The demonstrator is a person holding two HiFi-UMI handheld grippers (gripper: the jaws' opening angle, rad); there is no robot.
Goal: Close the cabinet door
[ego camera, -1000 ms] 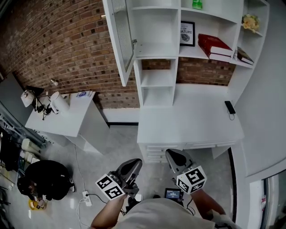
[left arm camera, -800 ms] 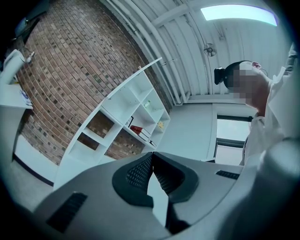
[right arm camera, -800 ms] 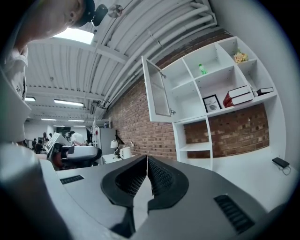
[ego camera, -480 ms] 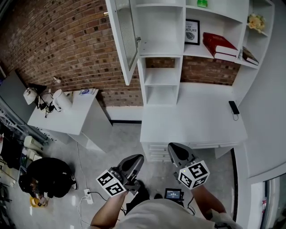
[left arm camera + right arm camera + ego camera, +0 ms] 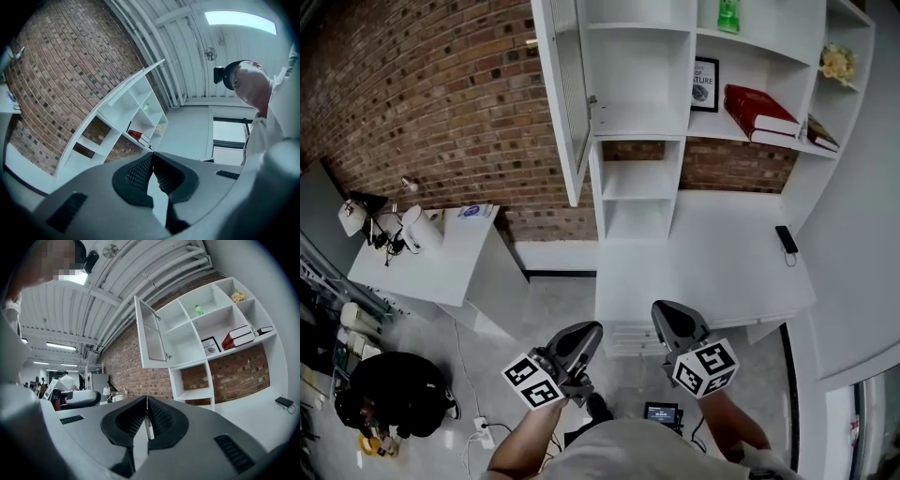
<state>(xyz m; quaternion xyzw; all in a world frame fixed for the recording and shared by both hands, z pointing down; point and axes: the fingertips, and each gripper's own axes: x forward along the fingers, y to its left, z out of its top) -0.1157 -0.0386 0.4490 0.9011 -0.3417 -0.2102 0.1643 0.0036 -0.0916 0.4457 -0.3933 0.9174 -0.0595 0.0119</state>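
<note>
The white cabinet door (image 5: 565,94) with a ribbed glass pane stands swung open to the left of the white shelf unit (image 5: 639,112). In the right gripper view the door (image 5: 151,336) hangs open well beyond the jaws. My left gripper (image 5: 589,330) and right gripper (image 5: 662,311) are held side by side low in the head view, short of the desk's front edge and far below the door. Both are shut with nothing between their pads. In their own views the left gripper (image 5: 152,157) and right gripper (image 5: 146,401) show the jaws meeting at the tips.
A white desk (image 5: 703,267) with drawers stands under the shelves, with a dark phone (image 5: 785,239) at its right. Red books (image 5: 759,108), a framed picture (image 5: 705,82) and a green bottle (image 5: 727,14) sit on the shelves. A white side table (image 5: 441,267) stands left; a person (image 5: 394,398) crouches at lower left.
Both grippers and the head camera have moved toward the desk and shelf unit, which now sit lower and larger in view. The jaws stayed shut and the door stayed open.
</note>
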